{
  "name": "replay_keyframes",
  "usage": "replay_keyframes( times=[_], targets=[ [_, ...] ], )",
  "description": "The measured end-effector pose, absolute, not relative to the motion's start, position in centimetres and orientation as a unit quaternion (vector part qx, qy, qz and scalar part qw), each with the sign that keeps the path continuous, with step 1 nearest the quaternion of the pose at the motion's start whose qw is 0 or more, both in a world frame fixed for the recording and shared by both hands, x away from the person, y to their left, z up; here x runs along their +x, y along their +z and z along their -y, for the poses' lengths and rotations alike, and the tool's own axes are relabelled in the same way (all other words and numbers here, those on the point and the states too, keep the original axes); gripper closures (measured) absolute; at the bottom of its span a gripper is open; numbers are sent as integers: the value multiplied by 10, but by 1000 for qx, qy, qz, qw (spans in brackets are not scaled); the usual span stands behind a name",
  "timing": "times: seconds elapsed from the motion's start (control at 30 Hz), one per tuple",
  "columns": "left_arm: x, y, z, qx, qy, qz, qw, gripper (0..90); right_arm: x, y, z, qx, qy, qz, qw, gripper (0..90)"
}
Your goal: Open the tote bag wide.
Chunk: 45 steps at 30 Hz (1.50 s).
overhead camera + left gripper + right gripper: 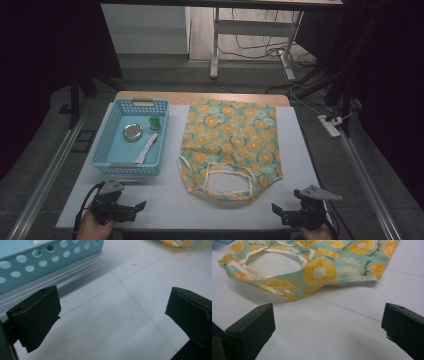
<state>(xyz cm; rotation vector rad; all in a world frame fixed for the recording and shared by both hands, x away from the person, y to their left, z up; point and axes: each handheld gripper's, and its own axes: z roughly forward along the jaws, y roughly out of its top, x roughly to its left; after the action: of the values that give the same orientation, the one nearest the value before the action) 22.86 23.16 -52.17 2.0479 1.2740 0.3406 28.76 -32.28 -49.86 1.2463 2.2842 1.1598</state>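
Observation:
A fabric bag [231, 145] printed with orange slices on green lies flat in the middle of the white table [300, 150], its handles toward me. Its near edge [317, 272] fills the top of the right gripper view. A light blue basket [131, 137] stands left of it and holds a round metal tin [132, 132], a small green bottle [155, 122] and a white tube [147, 148]. My left gripper [131, 209] rests open near the front left edge, below the basket [50, 257]. My right gripper [285, 212] stands open at the front right, just short of the bag's corner. Both hold nothing.
Dark floor surrounds the table, with metal rails [45, 180] along both sides. A desk frame [250, 35] and cables stand beyond the far edge, and a power strip [330, 125] lies on the floor at the right.

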Motion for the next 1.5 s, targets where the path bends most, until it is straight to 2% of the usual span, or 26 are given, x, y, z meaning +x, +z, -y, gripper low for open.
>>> replay_keyframes(
  times=[0.57, 1.5],
  targets=[
    [228, -522, -234, 786, 124, -494, 350, 3, 289, -499, 321, 419, 403, -803, 130, 0],
    [228, -522, -235, 786, 118, -492, 355, 2, 288, -491, 313, 384, 401, -819, 150, 0]
  ],
)
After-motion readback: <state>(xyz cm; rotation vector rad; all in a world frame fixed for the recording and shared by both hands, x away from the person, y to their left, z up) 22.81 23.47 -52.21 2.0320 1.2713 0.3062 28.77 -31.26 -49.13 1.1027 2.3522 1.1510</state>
